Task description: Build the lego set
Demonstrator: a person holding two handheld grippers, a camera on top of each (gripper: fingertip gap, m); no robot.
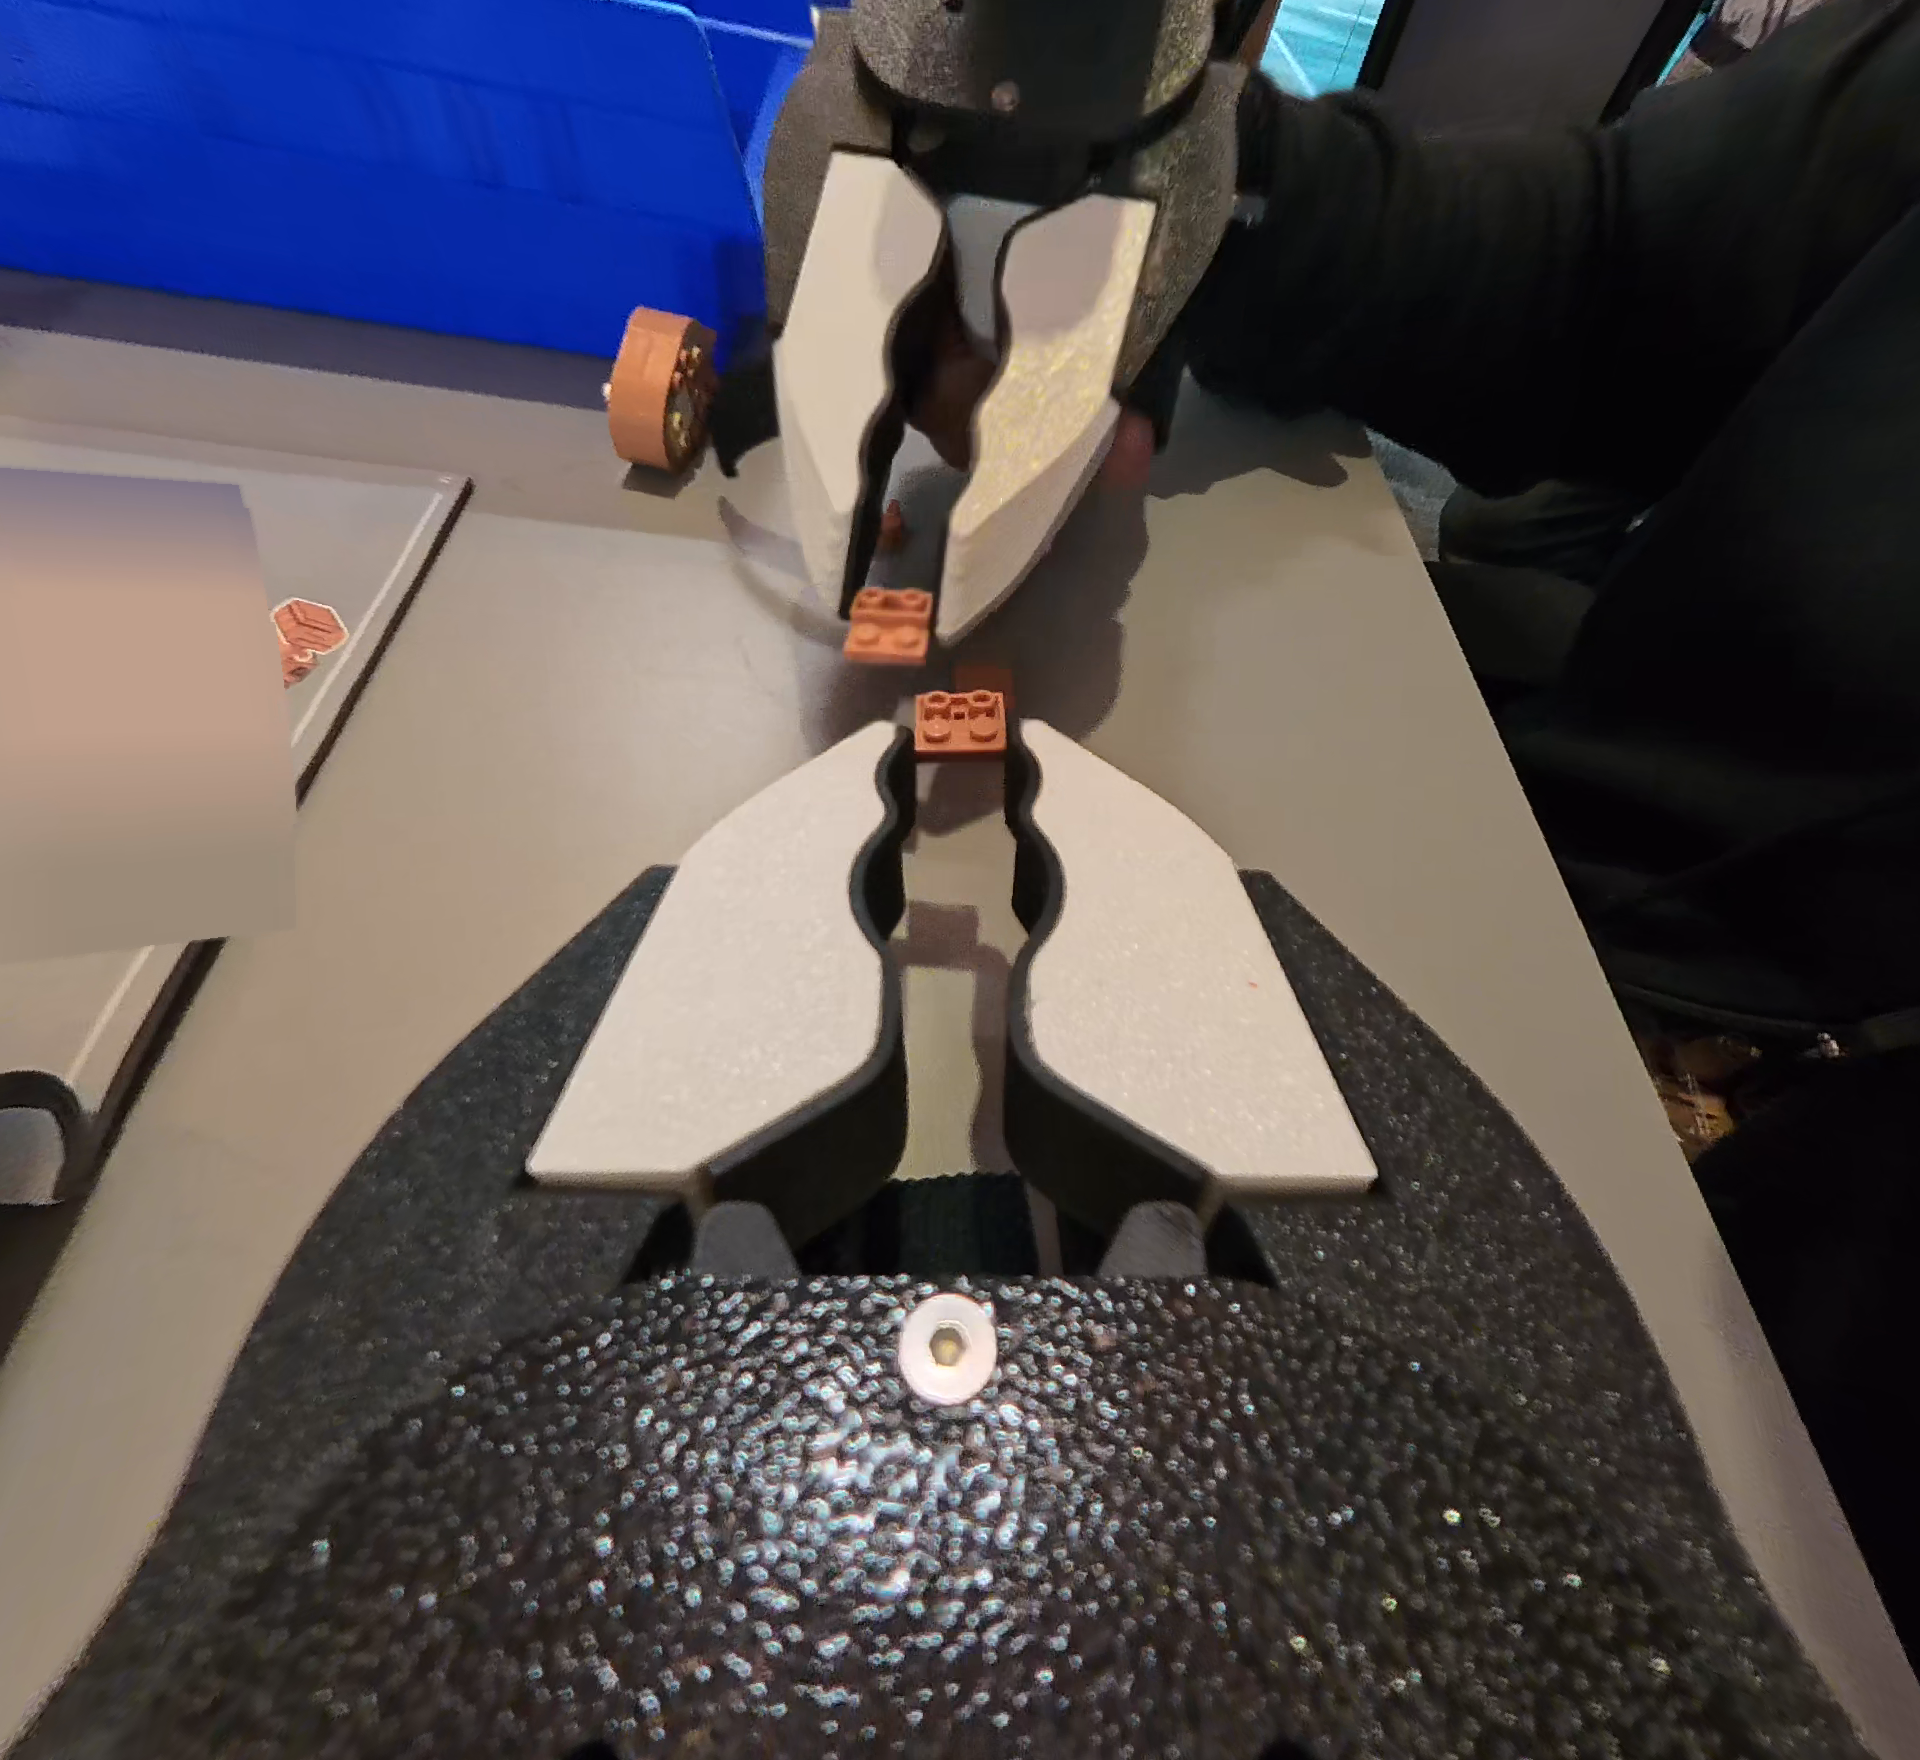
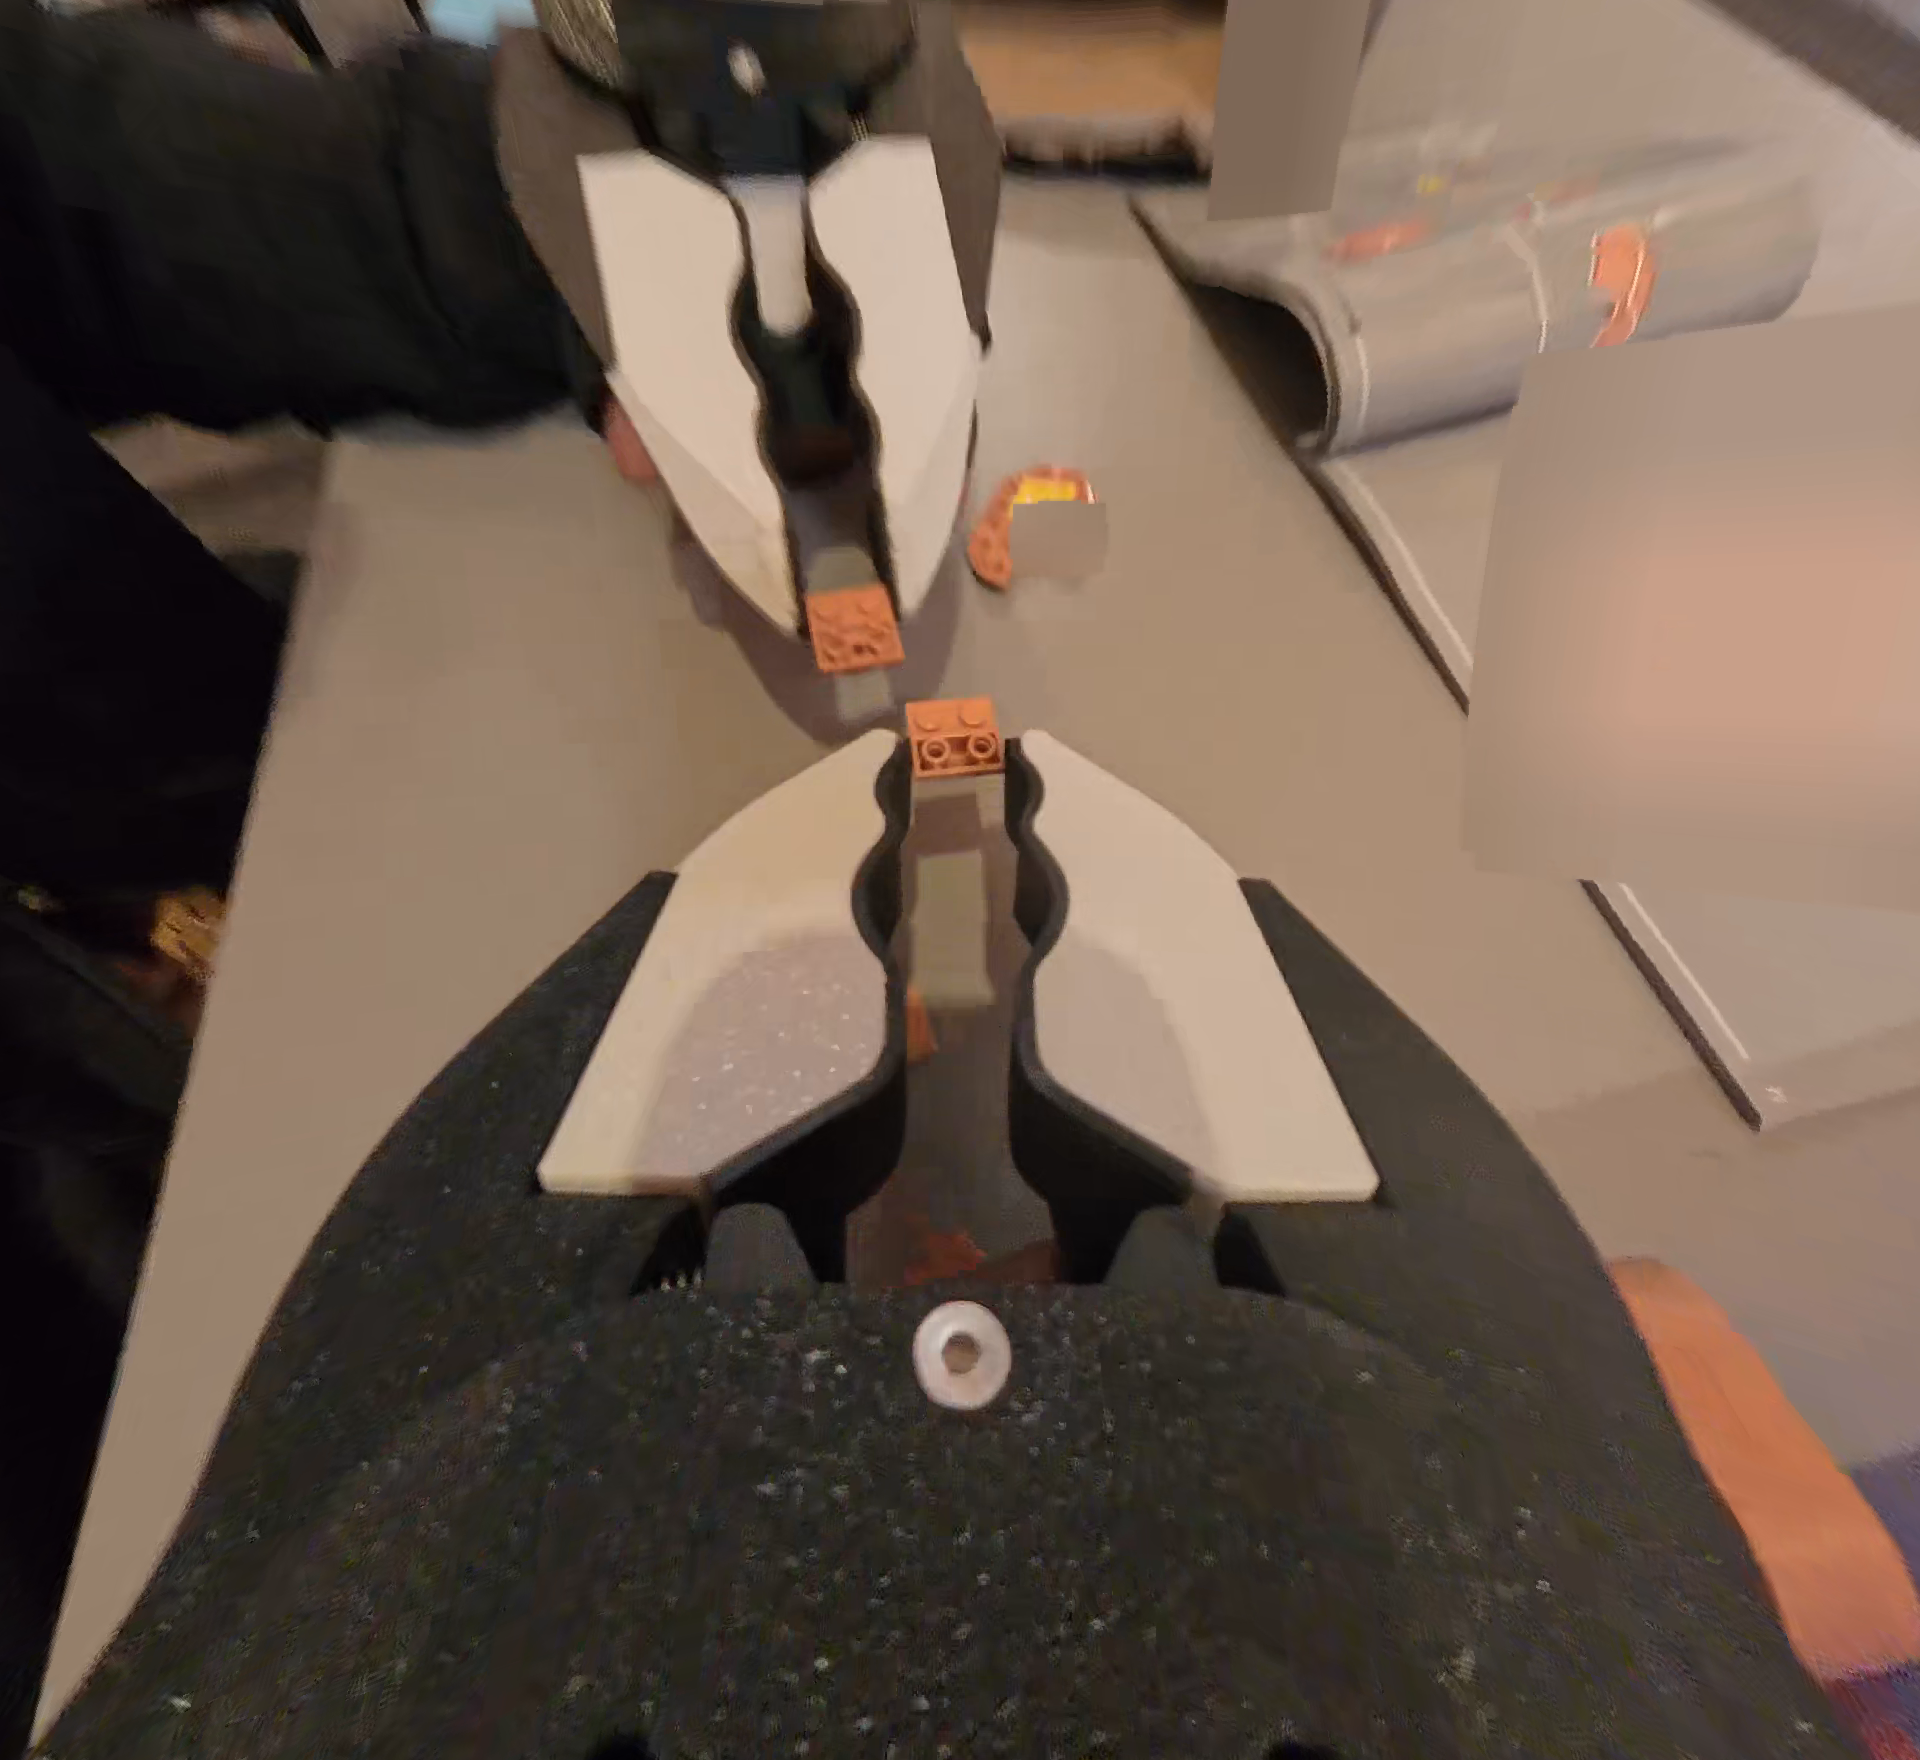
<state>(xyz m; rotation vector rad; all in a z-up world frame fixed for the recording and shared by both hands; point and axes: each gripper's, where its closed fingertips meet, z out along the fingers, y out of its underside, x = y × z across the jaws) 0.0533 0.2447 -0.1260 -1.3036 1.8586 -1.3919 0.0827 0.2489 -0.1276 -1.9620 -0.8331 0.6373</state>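
between each tool's (image 1: 960,734) fingers, a brick (image 1: 960,723).

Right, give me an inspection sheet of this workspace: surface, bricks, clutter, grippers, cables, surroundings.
Surface: grey table, bare between the two grippers.
Job's things: two small orange studded bricks, one at the left gripper's tips, the other at the right gripper's tips, facing each other, not touching.
Clutter: round tan piece; curved orange piece; open printed booklet; small orange bits under the right gripper.
Grippers: left gripper shut on its brick; right gripper shut on its brick.
Cables: nothing seen.
Surroundings: blue bins; dark sleeve.
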